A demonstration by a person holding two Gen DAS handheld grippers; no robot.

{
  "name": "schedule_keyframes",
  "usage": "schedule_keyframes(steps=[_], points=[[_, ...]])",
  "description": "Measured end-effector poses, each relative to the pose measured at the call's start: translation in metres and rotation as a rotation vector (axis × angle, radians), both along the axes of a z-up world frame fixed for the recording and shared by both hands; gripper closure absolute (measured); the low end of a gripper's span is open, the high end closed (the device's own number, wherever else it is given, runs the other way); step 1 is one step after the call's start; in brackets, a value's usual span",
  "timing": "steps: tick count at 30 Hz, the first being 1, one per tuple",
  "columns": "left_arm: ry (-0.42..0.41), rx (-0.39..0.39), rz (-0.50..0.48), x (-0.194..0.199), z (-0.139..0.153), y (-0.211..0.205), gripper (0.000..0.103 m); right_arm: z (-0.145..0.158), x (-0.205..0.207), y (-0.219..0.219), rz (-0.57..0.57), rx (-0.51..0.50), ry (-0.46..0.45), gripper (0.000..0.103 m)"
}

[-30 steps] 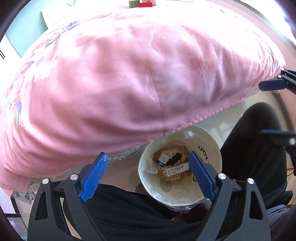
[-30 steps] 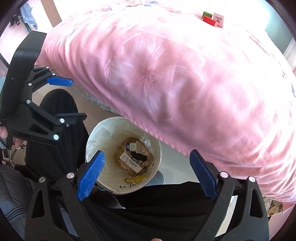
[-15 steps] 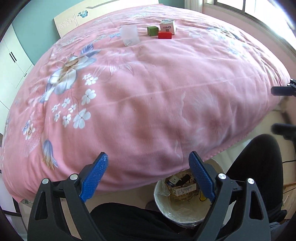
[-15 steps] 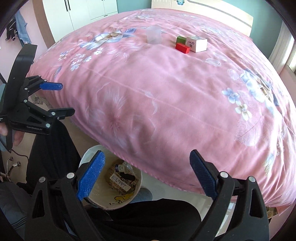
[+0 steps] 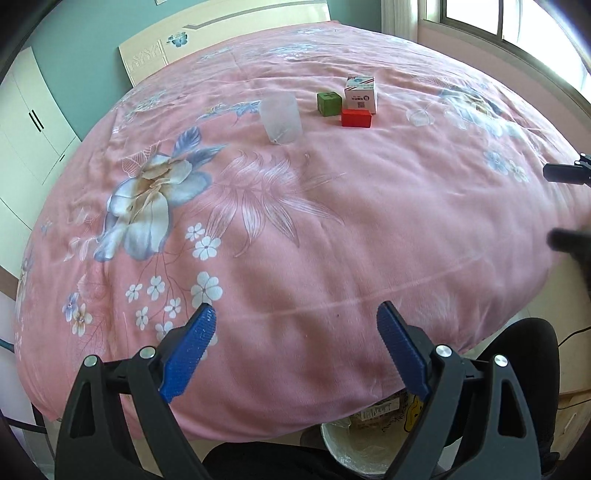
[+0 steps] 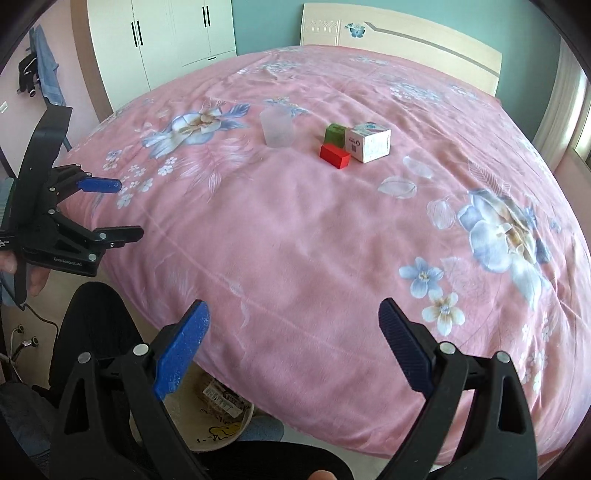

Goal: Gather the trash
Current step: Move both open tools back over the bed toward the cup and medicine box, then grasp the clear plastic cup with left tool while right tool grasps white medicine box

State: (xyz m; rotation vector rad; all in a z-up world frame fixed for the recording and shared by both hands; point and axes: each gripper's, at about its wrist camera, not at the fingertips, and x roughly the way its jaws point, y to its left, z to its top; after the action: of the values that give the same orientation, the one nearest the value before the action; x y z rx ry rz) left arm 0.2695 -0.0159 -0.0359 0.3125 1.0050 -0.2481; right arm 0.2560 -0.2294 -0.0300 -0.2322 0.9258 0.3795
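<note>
Two grippers spread, bed (image 5: 295, 240) edge near

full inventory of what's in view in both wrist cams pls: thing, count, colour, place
plastic cup: 1, clear frosted, upright mid-bed, left of the boxes
green box: 1, green, behind the red one
red box: 1, red, nearest of the cluster
white carton: 1, white with print, right of the green box
trash bin: 1, white, lined, on the floor at the bed's foot, packaging inside
bedspread: 1, pink with blue-white flowers, covers the bed
headboard: 1, cream, far end
wardrobe: 1, white, far left
window: 1, right side of the left view
left gripper: 1, black with blue pads, open, empty
right gripper: 1, same, open, empty
legs: dark trousers, beside the bin
</note>
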Motion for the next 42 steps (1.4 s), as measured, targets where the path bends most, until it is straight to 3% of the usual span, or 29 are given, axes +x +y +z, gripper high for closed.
schedule_keyframes(steps=[7,16,25,42], points=[[0.005,0.002,0.007,0.033,0.004,-0.005,0.011,0.000,0.037,-0.007,0.011,-0.003,0.034,0.012],[0.051,-0.082,0.055,0.085,0.006,-0.005,0.009,0.008,0.082,-0.016,0.046,0.008,0.023,0.012],[0.021,-0.050,0.045,0.132,0.010,-0.020,0.009,0.006,0.133,-0.027,0.066,-0.022,0.030,0.012],[0.045,-0.042,0.049,0.201,-0.007,-0.034,0.009,-0.006,0.219,-0.028,0.078,-0.034,0.062,0.012]])
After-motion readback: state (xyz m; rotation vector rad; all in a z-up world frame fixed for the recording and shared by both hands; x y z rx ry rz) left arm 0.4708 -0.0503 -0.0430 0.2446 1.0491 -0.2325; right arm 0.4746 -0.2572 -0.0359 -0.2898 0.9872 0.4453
